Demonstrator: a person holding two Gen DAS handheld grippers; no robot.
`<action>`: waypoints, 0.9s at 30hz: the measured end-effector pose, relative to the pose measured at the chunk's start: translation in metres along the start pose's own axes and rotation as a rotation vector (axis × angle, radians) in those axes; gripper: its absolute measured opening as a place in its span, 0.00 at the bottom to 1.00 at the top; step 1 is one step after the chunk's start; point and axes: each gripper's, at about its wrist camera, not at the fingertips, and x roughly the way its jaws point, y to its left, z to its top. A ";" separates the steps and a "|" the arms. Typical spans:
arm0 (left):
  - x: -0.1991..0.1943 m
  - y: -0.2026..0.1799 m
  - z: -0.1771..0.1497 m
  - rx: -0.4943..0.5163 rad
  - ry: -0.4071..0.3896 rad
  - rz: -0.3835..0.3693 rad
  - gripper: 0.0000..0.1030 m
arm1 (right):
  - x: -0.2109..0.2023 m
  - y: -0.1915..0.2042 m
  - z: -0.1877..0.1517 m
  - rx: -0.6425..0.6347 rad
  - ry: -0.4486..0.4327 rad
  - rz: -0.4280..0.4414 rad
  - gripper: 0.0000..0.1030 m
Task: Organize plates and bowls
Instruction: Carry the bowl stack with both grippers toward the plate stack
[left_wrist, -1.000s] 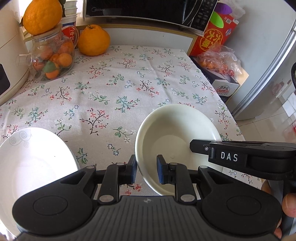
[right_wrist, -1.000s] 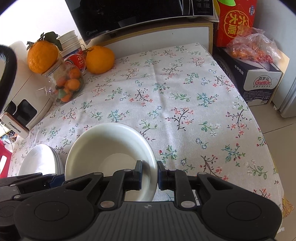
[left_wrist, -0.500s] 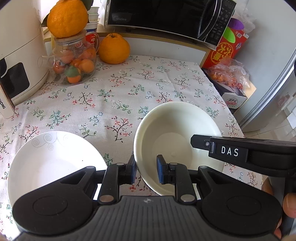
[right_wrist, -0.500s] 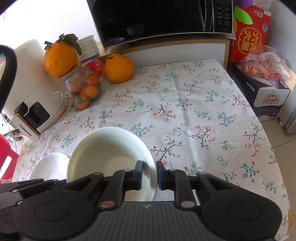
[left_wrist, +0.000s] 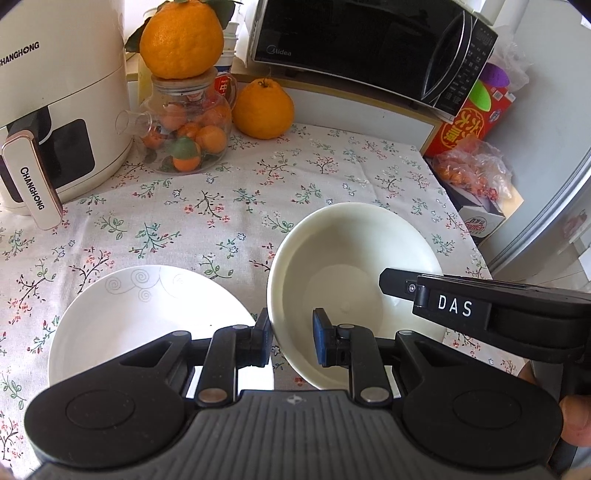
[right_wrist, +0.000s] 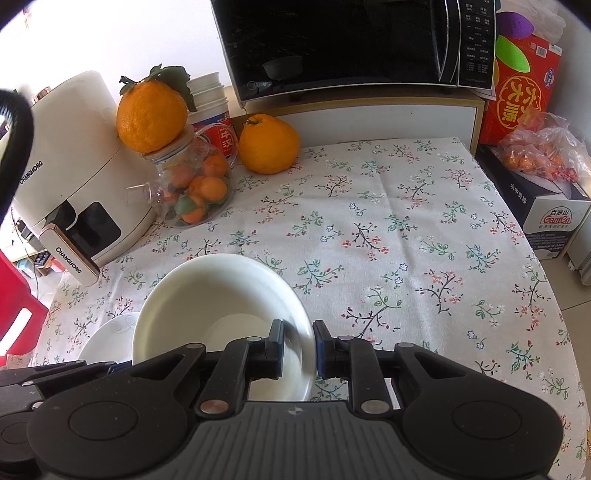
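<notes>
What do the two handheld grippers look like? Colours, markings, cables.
Both are matte black plastic: a ribbed grey-black centre plate, round pivot housings either side, silver rivets on the linkage bars. The left gripper and right gripper have blue-faced finger pads. The right one's side bears white "DAS" lettering. A black cable loops at left.

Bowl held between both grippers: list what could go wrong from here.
1. The bowl is pinched only at opposite rim edges by the left gripper and right gripper; uneven motion could let it slip.
2. The plate lies beside it; a low, tilted bowl might clip it.
</notes>
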 end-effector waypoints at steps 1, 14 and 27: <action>-0.001 0.003 0.000 -0.006 -0.002 0.002 0.20 | 0.000 0.003 0.000 -0.004 -0.001 0.003 0.13; -0.020 0.036 0.002 -0.078 -0.024 0.027 0.20 | 0.004 0.039 0.003 -0.047 -0.007 0.051 0.13; -0.043 0.085 -0.013 -0.206 -0.020 0.038 0.18 | 0.012 0.088 -0.005 -0.140 0.021 0.111 0.13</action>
